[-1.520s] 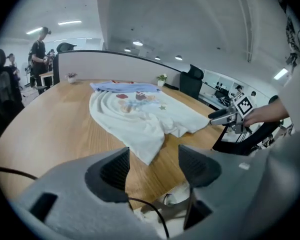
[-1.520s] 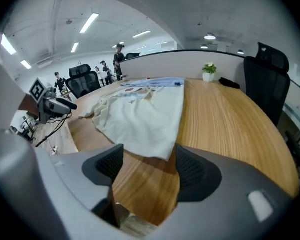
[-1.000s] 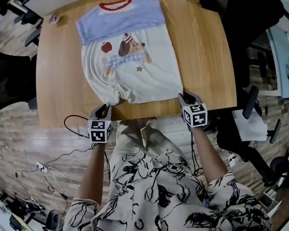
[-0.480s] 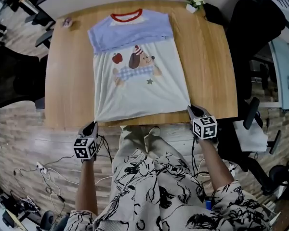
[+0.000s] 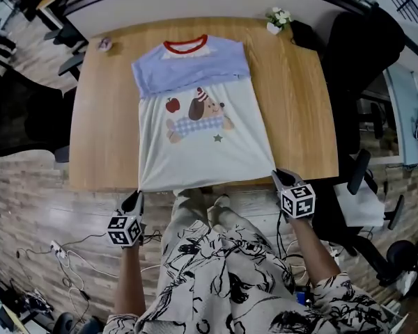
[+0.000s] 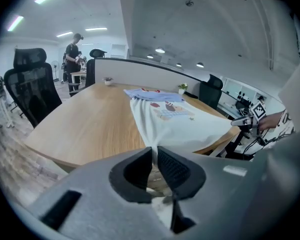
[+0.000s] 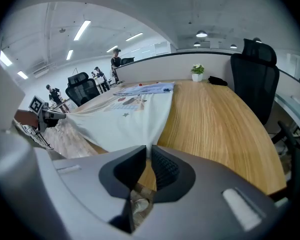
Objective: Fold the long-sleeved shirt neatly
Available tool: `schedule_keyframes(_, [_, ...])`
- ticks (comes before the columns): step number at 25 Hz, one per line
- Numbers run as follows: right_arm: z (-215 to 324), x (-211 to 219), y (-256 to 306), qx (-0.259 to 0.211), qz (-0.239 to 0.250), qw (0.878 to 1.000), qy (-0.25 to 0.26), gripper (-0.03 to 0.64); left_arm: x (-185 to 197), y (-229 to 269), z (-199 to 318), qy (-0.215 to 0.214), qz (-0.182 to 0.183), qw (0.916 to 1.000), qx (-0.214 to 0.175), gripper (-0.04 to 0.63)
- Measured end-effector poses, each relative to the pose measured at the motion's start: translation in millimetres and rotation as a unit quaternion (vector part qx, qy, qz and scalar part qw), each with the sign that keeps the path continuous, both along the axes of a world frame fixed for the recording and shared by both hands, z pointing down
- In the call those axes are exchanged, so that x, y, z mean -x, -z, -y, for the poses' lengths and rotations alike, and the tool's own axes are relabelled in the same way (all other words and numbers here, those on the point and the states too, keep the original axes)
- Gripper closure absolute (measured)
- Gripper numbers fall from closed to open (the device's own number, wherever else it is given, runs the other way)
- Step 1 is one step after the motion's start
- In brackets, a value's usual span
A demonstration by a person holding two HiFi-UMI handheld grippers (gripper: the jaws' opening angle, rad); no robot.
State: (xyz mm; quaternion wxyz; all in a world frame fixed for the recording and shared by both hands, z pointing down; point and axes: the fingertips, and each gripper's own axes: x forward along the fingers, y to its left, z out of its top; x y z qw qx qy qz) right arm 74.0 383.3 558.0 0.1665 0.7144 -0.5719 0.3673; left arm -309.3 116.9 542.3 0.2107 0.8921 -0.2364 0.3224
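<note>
- Long-sleeved shirt [image 5: 198, 124] lies flat on the worktop [image 5: 299, 103], its long axis running 12 to 6 o'clock, collar at 12, hem just past the near edge.
- Left claw [image 5: 136, 199], its jaws having just been closing, pinches the hem corner at 7 o'clock. The right claw [image 5: 280, 178] has done likewise at 5.
- The hem probably goes toward 12 next; both claws are equally near.
- Count: one shirt, two claws.

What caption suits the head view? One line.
Left tongs and right tongs, jaws just closed, stretch the shirt by its bottom corners past the table edge.
</note>
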Motion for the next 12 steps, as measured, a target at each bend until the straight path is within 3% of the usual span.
schedule_keyframes(5, [-3, -4, 34, -0.048, 0.01, 0.999, -0.023, 0.573, -7, 48, 7, 0.02, -0.041, 0.9981, -0.042, 0.558])
schedule_keyframes(12, [41, -39, 120, -0.162, 0.005, 0.985, -0.052, 0.574, -52, 137, 50, 0.031, -0.128, 0.9862, -0.1, 0.557])
